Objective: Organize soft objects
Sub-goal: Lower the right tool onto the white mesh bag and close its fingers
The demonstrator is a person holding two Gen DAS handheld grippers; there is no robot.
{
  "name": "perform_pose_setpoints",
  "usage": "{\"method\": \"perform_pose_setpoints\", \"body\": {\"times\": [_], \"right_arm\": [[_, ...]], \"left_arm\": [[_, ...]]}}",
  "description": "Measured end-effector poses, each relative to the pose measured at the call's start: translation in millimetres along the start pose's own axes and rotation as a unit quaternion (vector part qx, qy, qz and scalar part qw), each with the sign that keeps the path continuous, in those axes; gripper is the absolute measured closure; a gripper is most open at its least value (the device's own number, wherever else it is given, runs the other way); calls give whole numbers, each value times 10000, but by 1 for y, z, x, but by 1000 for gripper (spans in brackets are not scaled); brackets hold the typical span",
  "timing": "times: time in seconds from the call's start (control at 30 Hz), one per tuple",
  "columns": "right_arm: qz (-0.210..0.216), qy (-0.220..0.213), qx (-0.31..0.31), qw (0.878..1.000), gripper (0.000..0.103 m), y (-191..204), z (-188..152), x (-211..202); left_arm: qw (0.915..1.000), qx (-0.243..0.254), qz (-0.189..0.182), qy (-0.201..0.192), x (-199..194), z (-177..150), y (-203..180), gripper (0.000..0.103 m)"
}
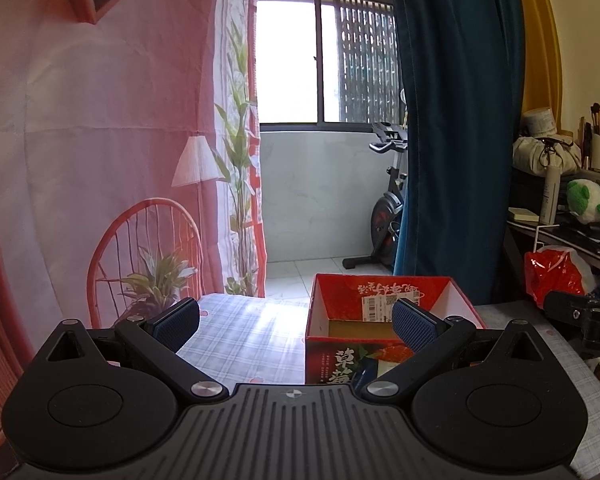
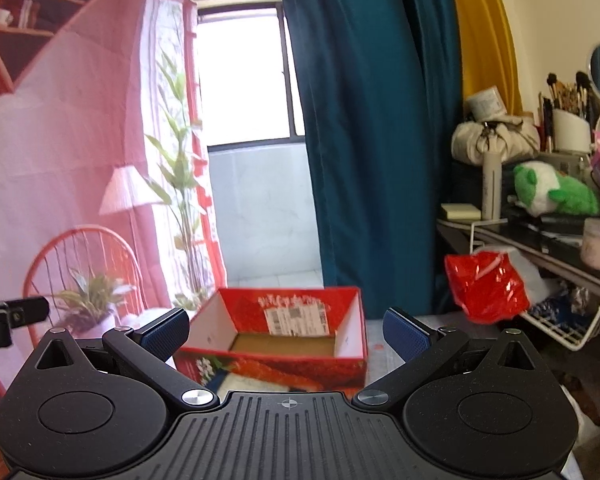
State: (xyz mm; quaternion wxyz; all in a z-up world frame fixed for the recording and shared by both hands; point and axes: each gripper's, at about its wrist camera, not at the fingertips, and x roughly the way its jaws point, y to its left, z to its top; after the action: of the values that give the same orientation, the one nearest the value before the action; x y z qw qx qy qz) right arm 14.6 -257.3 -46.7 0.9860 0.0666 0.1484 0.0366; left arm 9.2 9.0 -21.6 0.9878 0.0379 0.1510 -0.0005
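From the left wrist camera, the left gripper (image 1: 296, 322) has its jaws spread wide with nothing between the blue ribbed pads (image 1: 414, 326). It hovers over a table covered with a pale blue-and-white checked cloth (image 1: 244, 340). An open red cardboard box printed with strawberries (image 1: 380, 316) stands on the cloth, just ahead and toward the right pad; the part of its brown floor that shows is bare, and a white shipping label sits on its inner far wall. Beyond the box hangs a dark teal curtain (image 1: 460, 120), with a black exercise bike (image 1: 388, 208) behind it by the window. To the left hangs a pink printed backdrop showing a chair and a lamp (image 1: 100, 140). At far right, a green-and-white plush toy (image 1: 592, 202) lies on a cluttered dark shelf, well apart from the box. A crumpled red plastic bag (image 1: 556, 274) sits below the shelf. The black tip of the right gripper (image 1: 576, 312) shows at the right edge.

From the right wrist camera, the right gripper (image 2: 286, 328) is likewise spread wide and holds nothing. The red box (image 2: 276, 344) lies straight ahead between its pads, tilted in this view. The plush toy (image 2: 552, 196) rests on the shelf at right, beside a white bottle (image 2: 491, 186). The red bag (image 2: 486, 286) hangs next to a white wire basket (image 2: 580, 320). Part of the left gripper (image 2: 16, 312) shows at the left edge.
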Motion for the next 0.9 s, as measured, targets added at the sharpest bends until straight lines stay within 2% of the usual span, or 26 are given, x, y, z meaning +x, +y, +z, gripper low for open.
{"method": "perform_pose_setpoints", "body": {"times": [0.1,0.27,0.5,0.6,0.67,0.9], "right_arm": [[-46,-39,-62,10000,0,0,-11,6],[-15,-161,-206,9997,0,2,-30,14],[-4,218,-399,9990,1,5,-58,33],[2,454,-480,9978,1,4,-76,43],[-32,736,-518,9959,0,3,-88,51],[243,1406,-467,9887,0,-4,-133,74]], "left_arm": [[10000,96,-25,-6,7,-12,0,0],[9999,-54,-132,-69,18,-32,5,0],[9977,-299,-492,366,47,-59,16,0],[9941,-256,-729,761,64,-74,16,0],[9917,-222,-744,1022,76,-86,14,0],[9811,-25,-691,1810,110,-122,7,0]]}}
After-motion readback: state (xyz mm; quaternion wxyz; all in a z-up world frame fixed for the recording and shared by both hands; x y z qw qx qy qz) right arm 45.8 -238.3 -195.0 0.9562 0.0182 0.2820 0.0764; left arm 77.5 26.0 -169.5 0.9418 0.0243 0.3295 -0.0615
